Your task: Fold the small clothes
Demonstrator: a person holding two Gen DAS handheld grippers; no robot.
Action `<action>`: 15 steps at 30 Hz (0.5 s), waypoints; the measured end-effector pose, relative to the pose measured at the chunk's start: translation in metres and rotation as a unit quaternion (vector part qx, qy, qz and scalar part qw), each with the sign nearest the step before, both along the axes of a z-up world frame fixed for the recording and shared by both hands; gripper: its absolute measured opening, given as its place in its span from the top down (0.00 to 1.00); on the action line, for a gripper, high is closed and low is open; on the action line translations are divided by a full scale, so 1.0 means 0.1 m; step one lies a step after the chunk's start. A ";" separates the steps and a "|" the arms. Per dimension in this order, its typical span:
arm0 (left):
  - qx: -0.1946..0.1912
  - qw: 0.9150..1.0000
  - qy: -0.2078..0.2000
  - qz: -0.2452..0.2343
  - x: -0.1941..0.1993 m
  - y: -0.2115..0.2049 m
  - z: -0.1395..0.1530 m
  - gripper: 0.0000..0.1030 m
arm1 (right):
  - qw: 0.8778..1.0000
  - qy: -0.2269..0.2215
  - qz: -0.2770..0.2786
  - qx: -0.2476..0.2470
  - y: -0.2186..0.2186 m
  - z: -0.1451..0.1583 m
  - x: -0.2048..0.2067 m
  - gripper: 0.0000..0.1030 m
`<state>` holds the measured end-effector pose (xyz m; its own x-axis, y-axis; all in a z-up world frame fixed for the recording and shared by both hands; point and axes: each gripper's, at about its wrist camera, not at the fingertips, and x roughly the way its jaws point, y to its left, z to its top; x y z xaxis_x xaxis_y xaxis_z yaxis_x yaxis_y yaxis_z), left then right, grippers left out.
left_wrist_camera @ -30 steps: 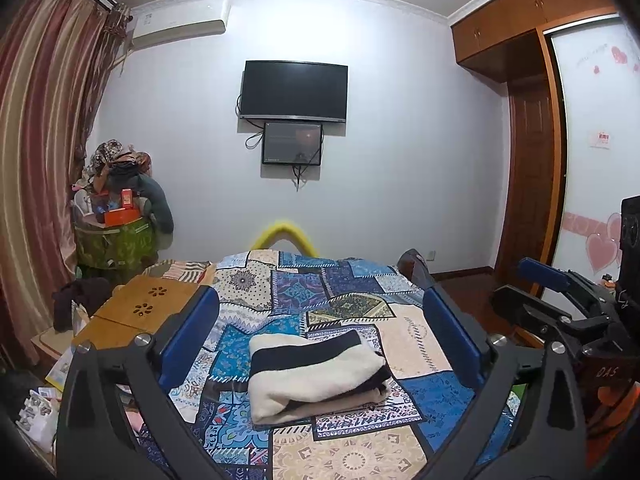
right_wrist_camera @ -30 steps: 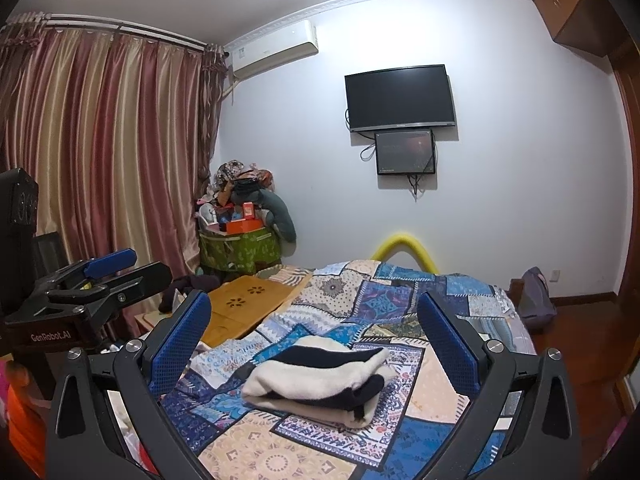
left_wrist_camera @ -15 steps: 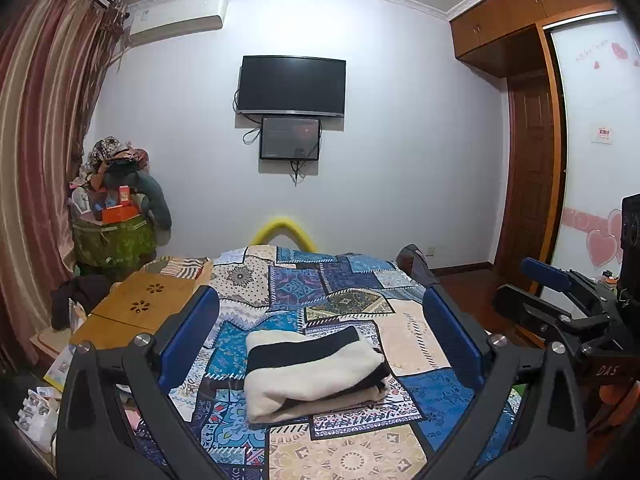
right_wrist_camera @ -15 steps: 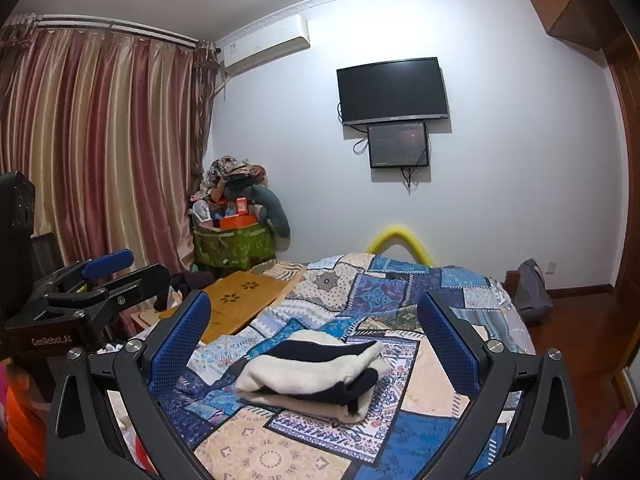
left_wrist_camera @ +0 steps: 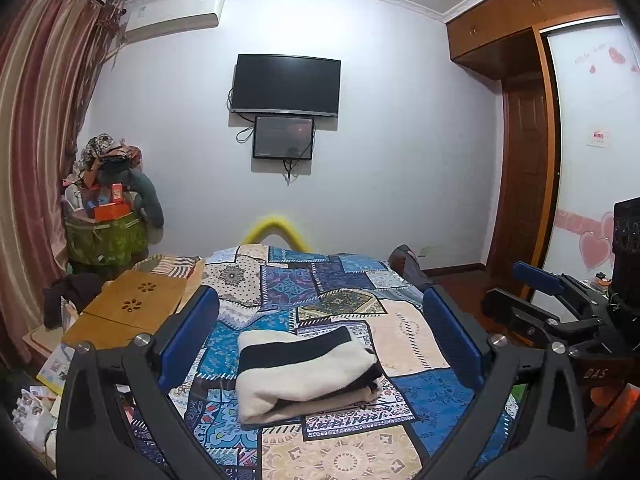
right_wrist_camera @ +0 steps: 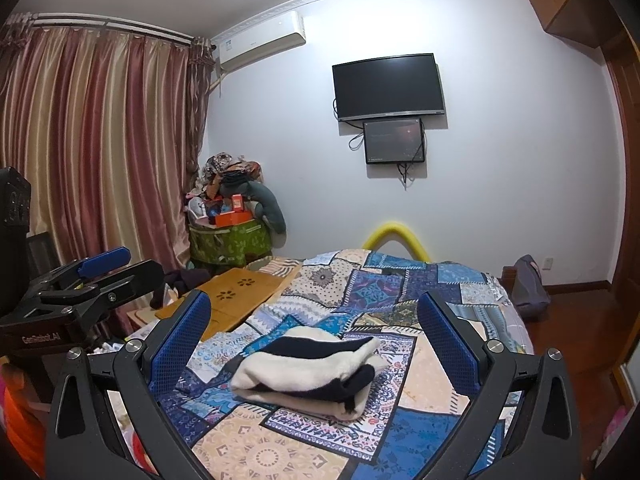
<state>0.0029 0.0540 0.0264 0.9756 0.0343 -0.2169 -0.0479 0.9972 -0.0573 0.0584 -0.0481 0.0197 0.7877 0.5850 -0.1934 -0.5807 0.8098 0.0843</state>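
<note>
A cream and black striped garment (left_wrist_camera: 306, 368) lies folded into a thick bundle on the patchwork bedspread (left_wrist_camera: 404, 332); it also shows in the right wrist view (right_wrist_camera: 312, 372). My left gripper (left_wrist_camera: 320, 336) is open and empty, held above and behind the bundle, clear of it. My right gripper (right_wrist_camera: 316, 340) is open and empty too, hovering above the bundle. Each gripper shows in the other's view, the right one (left_wrist_camera: 560, 300) at the right edge and the left one (right_wrist_camera: 80, 284) at the left edge.
A wooden lap table (left_wrist_camera: 124, 312) lies at the bed's left edge. A green basket piled with clutter (left_wrist_camera: 106, 232) stands by the striped curtain (right_wrist_camera: 88, 140). A yellow foam arch (left_wrist_camera: 278, 228) rises at the bed's far end. A dark bag (right_wrist_camera: 528, 284) sits on the floor at the right.
Both grippers have drawn back and risen a little, so the folded garment sits slightly lower in both views. The garment itself has not moved. Both stay open.
</note>
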 end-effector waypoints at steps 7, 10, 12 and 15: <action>-0.001 1.000 0.004 -0.008 0.01 0.00 -0.01 0.00 | 1.000 -0.001 -0.004 0.001 0.00 0.00 0.02 0.01; -0.002 1.000 0.004 -0.009 0.01 0.01 -0.01 0.00 | 1.000 0.001 -0.006 0.000 0.00 0.01 0.04 0.01; -0.001 1.000 0.004 -0.011 0.00 0.01 -0.01 0.00 | 1.000 0.001 -0.006 0.000 0.00 0.01 0.04 0.01; 0.002 1.000 0.005 -0.011 0.01 -0.01 -0.01 0.00 | 1.000 0.001 -0.007 0.000 0.00 0.02 0.06 0.01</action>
<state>0.0039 0.0532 0.0253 0.9737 0.0135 -0.2274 -0.0262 0.9983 -0.0528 0.0639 -0.0482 0.0217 0.7949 0.5742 -0.1958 -0.5696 0.8175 0.0852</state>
